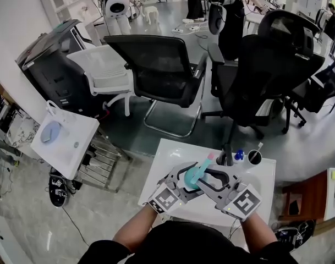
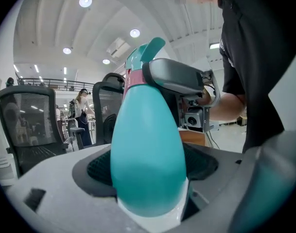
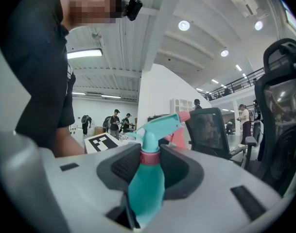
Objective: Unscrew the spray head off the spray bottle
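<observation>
Mostly hidden, spray bottle [image 2: 148, 154] sits gripped by left gripper [image 1: 189, 178]; right gripper [image 1: 207, 174] clamps its pink collar [image 3: 149, 158].

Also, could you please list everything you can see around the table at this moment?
spray bottle: one, teal, over the table between both grippers
spray head: one, teal with pink collar and nozzle tip, on the bottle
table: one, white, under the grippers
small bottle: one, blue cap, table's far edge
cup: one, black, beside the small bottle
office chairs: several, black, beyond the table
white chair: one, white, far left
side table: one, white, left of the table
left gripper: one, grey, jaws shut on the bottle's body
right gripper: one, grey, jaws shut on the pink collar
</observation>
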The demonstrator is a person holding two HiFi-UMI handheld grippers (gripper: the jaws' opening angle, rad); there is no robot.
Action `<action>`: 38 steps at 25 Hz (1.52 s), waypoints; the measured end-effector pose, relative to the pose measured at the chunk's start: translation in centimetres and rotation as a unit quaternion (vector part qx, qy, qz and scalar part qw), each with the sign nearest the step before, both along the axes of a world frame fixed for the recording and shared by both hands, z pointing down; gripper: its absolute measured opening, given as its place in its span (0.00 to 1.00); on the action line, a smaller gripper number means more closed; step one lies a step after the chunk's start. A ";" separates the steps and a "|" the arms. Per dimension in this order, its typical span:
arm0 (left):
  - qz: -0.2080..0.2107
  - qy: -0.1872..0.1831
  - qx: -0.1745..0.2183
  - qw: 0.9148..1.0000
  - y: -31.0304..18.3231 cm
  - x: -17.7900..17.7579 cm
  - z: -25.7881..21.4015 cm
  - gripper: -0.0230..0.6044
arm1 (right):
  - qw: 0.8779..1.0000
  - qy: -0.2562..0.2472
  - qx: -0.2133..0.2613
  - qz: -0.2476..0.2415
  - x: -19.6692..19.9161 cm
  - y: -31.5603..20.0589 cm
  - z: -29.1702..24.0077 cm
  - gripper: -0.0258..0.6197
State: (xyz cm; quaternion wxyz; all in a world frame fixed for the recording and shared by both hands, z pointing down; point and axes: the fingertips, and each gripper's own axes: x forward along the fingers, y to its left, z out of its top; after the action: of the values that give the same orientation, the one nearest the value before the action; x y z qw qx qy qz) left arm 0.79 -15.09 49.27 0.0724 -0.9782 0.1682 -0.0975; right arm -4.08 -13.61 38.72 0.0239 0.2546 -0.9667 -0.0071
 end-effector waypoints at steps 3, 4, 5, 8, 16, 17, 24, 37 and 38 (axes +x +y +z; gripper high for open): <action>0.034 0.000 -0.003 0.999 0.6 0.1 -0.4 0.71 | 1.000 0.004 0.001 -0.025 -0.1 0.4 -0.3 0.24; 0.049 0.001 -0.006 0.999 1.0 0.2 -0.5 0.71 | 0.999 0.005 0.001 -0.036 -0.2 0.7 -0.4 0.24; 0.065 0.001 -0.009 0.998 1.5 0.2 -0.5 0.71 | 0.999 0.006 0.003 -0.048 -0.4 1.1 -0.4 0.24; 0.112 -0.003 -0.015 0.994 3.0 0.3 -0.5 0.71 | 0.996 0.006 0.004 -0.091 -0.9 2.3 -0.3 0.24; 0.174 -0.012 -0.027 0.984 5.4 0.8 -0.3 0.71 | 0.985 -0.013 -0.010 -0.172 -0.2 4.0 -0.2 0.24; 0.169 -0.011 -0.028 0.985 5.3 0.8 -0.3 0.71 | 0.985 -0.014 -0.009 -0.170 -0.1 3.9 -0.1 0.25; 0.000 -0.025 -0.024 0.999 0.0 -0.3 0.8 0.71 | 0.999 -0.002 0.040 -0.030 0.5 0.7 0.5 0.38; -0.192 -0.050 -0.013 0.980 -3.1 -2.2 1.8 0.71 | 0.994 -0.042 0.016 0.096 0.1 -1.4 0.6 0.38; -0.192 -0.050 -0.012 0.980 -3.0 -2.1 1.7 0.71 | 0.994 -0.043 0.014 0.103 0.0 -1.6 0.6 0.38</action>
State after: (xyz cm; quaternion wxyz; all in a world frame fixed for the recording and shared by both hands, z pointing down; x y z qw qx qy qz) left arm -1.27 -18.11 50.99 0.0490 -0.9224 0.3479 -0.1605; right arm -4.06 -15.16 39.28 -0.0209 0.3528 -0.9354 -0.0069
